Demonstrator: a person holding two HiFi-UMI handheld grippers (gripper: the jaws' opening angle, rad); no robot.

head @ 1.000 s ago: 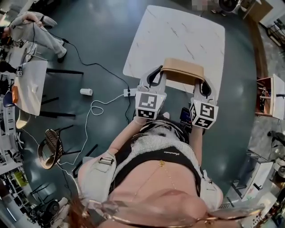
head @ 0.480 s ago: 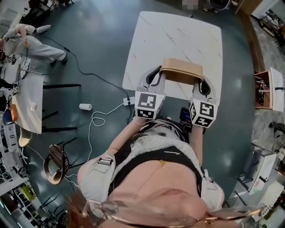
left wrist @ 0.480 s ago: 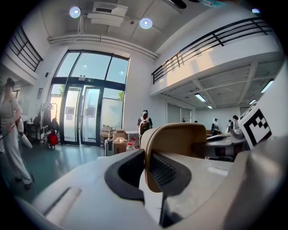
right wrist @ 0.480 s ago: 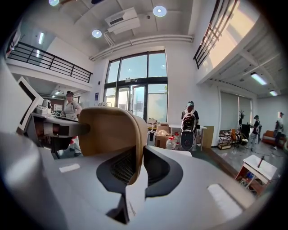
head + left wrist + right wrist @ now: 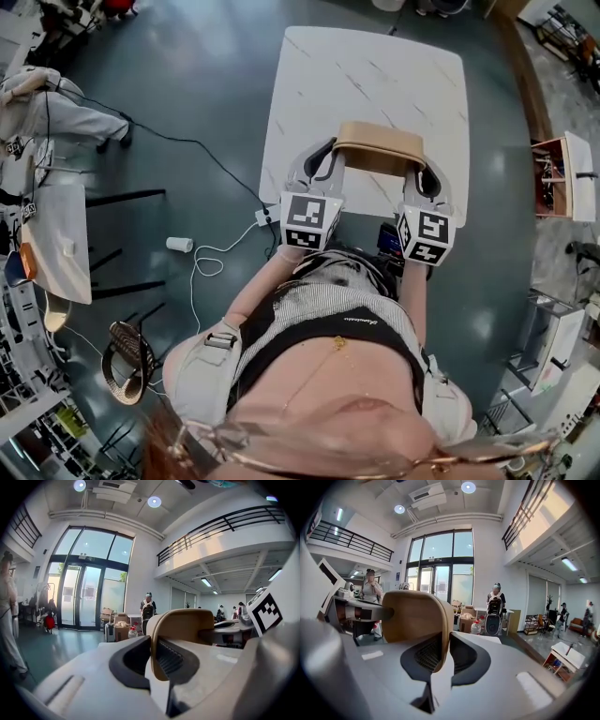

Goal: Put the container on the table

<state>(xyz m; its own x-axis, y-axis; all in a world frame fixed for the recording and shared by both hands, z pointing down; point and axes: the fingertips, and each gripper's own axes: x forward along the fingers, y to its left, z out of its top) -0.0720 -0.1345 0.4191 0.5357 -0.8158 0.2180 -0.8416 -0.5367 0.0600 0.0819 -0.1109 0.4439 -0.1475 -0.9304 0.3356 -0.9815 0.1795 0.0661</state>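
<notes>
A tan rectangular container hangs between my two grippers over the near part of the white marble table. My left gripper is shut on the container's left rim, which shows as a tan wall pinched between the jaws. My right gripper is shut on the right rim. Whether the container's bottom touches the table cannot be told.
The person's torso fills the lower head view. A white cable, a power strip and a white cup lie on the dark floor left of the table. A wooden shelf stands right. People stand far off near glass doors.
The table has shifted nearer in the head view, so the container now sits further over its top. Both grippers keep their hold on the container.
</notes>
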